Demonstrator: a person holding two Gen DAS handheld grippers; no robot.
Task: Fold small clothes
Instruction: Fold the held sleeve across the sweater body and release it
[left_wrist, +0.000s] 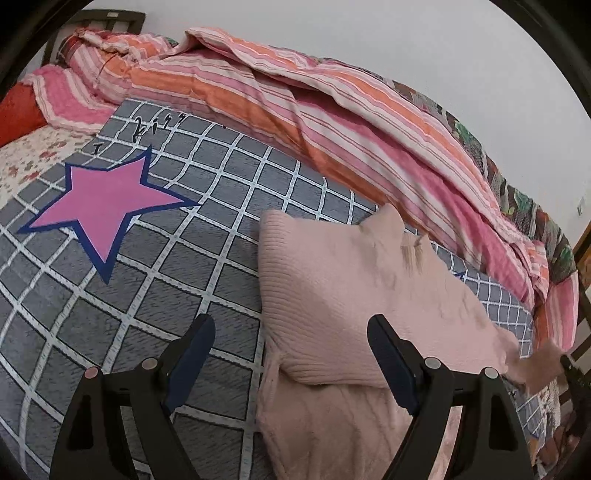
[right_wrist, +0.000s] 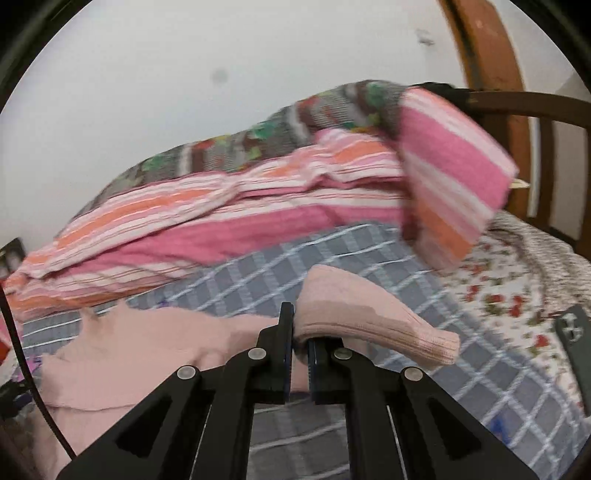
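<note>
Sweater (left_wrist: 351, 295) sleeve (right_wrist: 369, 317) is pinched in my right claw (right_wrist: 301, 354); left claw (left_wrist: 295, 354) hangs spread. I should lay it flat across the body.

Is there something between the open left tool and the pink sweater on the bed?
Nothing visible. The left tool hangs open just above the pink sweater, with no object between them. The right tool already grips a sleeve.

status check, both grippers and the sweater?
Left gripper open, above pink sweater. Right gripper shut on sweater sleeve, lifted off grey checked blanket. Nothing in the way.
</note>
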